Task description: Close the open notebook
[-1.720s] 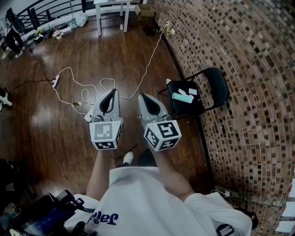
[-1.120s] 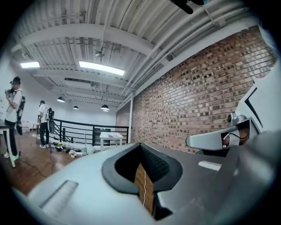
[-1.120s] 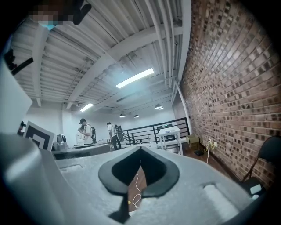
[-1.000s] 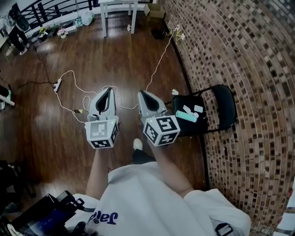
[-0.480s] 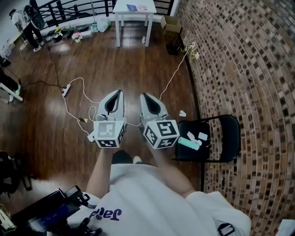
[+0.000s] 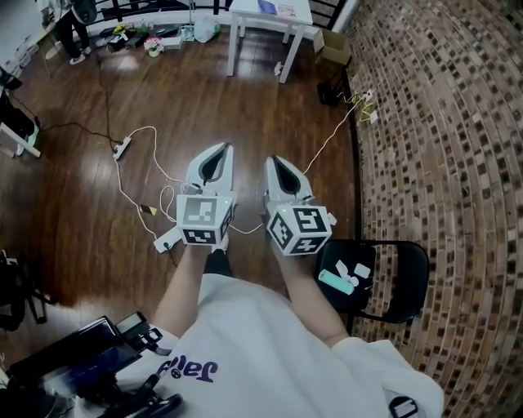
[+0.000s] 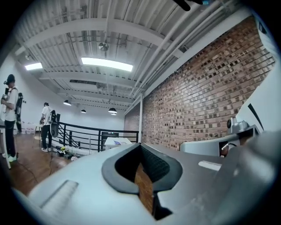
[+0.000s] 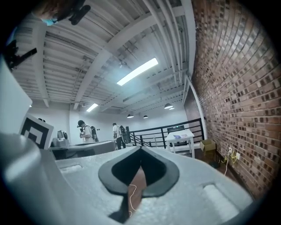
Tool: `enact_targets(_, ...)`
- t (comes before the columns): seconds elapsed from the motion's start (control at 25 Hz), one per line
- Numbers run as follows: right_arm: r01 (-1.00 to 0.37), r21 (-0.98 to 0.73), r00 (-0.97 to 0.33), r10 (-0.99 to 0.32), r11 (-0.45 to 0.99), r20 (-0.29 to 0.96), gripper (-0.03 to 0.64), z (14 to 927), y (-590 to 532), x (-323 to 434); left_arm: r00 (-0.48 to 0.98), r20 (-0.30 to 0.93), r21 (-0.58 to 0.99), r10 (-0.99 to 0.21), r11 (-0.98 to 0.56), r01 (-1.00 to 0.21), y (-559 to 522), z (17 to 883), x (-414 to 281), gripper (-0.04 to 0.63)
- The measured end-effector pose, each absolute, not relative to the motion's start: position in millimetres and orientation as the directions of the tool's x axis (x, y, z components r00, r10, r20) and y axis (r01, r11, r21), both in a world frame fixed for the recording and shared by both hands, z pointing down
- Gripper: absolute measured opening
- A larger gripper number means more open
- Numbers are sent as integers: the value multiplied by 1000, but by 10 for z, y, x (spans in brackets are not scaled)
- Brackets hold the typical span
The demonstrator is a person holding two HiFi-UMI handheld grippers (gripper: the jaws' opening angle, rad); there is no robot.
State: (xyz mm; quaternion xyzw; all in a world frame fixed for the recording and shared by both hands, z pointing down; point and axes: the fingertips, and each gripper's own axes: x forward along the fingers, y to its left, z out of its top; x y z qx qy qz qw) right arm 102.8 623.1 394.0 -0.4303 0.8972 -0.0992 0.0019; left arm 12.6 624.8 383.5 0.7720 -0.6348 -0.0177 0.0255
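A small white table [image 6: 270, 18] stands far ahead at the top of the head view, with an open notebook [image 6: 268, 6] lying on it; it is too small to make out in detail. The same table [image 7: 116, 141] shows far off in the left gripper view and, as a table [image 8: 181, 137], in the right gripper view. My left gripper [image 6: 220, 149] and right gripper [image 6: 273, 162] are held side by side, level, over the wooden floor, well short of the table. Both are shut with nothing in them, their tips meeting [image 7: 140, 145] [image 8: 140, 150].
A black folding chair [image 6: 400, 277] with small items on its seat stands at my right by the brick wall [image 6: 441, 122]. A white cable [image 6: 135, 135] and power strip [image 6: 121, 148] lie on the floor. A cardboard box [image 6: 333, 45] sits by the table. People [image 8: 83, 131] stand near a railing.
The person has walked forward with both grippers held together. The white table has come nearer, and the chair has slid from ahead right to beside the person.
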Motion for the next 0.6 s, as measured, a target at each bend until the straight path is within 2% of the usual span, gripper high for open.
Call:
enact_targets(0.36,-764,-115,-642,-765,635,47,-9,3661,4865,217,214,-41,68,-976,-217,-974,4808,3557,-561,15)
enact_targets(0.6,-771,-88,-636,-769,631,58,-9,3693,4300,-39,222,-25,88,-975,-223,-971,4177,3635,-831,15)
